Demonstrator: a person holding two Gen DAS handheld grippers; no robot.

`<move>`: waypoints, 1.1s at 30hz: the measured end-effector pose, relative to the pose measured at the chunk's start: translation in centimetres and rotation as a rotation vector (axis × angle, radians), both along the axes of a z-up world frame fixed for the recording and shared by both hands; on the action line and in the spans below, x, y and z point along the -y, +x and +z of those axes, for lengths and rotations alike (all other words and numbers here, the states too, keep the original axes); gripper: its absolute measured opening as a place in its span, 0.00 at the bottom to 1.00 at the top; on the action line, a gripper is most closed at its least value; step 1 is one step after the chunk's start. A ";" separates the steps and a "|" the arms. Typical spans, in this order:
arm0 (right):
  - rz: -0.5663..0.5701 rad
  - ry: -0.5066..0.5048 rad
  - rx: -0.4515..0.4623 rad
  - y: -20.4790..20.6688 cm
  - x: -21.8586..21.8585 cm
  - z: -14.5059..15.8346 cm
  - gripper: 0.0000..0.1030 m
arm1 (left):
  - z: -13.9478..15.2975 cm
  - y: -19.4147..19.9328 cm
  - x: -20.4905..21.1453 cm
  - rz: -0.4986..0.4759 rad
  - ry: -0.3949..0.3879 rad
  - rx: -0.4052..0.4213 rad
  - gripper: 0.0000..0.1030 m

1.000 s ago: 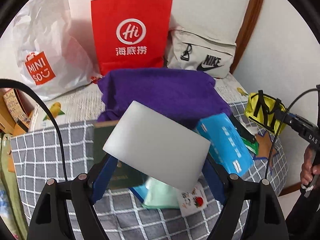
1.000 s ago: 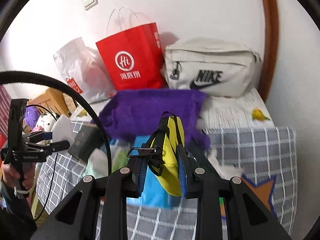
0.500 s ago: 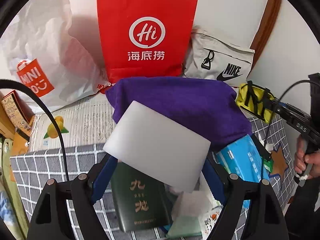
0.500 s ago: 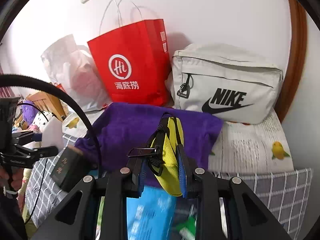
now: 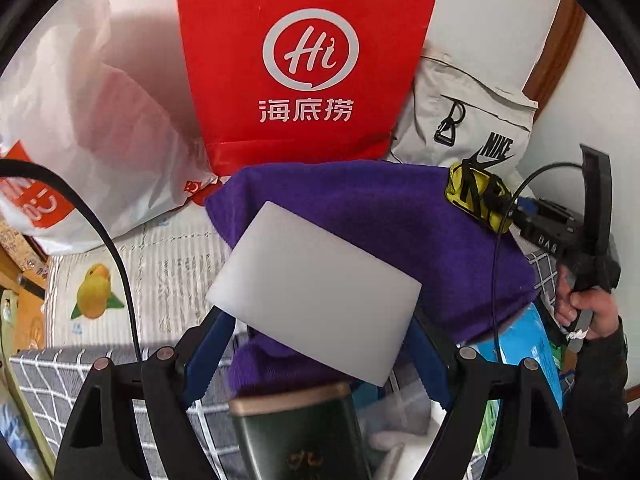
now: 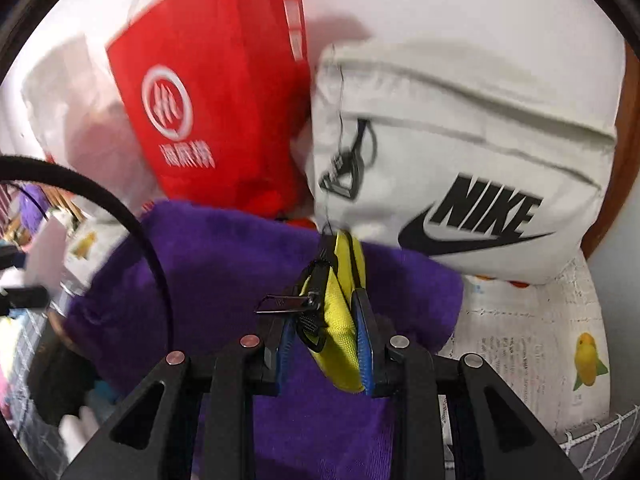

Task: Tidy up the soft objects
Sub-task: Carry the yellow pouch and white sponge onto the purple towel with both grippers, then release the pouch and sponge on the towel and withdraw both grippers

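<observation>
Jaws of the left gripper [image 5: 316, 344] are spread wide and clamp a pale white block [image 5: 314, 300] by its 2 side edges, holding it tilted above a purple towel [image 5: 400, 240]. Below it lies a dark green box [image 5: 300, 436] on the grey checked cloth [image 5: 36, 384]. The right gripper [image 6: 326, 344] is pinched narrowly on a yellow pouch [image 6: 338, 320] with black straps, carried over the same towel's far edge, near a beige Nike bag [image 6: 460, 152]. Behind the towel stand a red paper bag [image 5: 304, 60] and a white plastic bag [image 5: 80, 120].
</observation>
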State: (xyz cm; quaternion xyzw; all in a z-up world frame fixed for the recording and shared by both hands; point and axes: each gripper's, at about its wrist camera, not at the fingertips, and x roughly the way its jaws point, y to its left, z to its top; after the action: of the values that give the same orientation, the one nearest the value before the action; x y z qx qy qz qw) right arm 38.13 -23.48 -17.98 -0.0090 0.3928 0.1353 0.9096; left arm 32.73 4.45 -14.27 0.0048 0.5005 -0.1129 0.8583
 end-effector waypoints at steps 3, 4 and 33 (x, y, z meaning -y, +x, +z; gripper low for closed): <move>0.020 0.001 -0.013 -0.2 -0.2 -0.6 0.27 | -0.6 1.1 0.2 -0.010 0.002 -0.008 0.80; 0.028 0.003 -0.020 -0.3 -0.2 -0.8 0.27 | -0.8 1.4 0.2 -0.013 0.003 -0.010 0.80; 0.056 0.086 -0.102 -2.5 0.9 -1.6 0.58 | -8.0 12.3 3.9 -0.063 0.073 -0.191 0.83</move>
State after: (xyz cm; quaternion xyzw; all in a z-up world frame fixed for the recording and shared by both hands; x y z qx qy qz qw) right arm 35.61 -24.40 -19.54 0.0261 0.4319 0.1780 0.8838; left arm 45.02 0.58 -22.25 0.0411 0.5835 -0.1214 0.8019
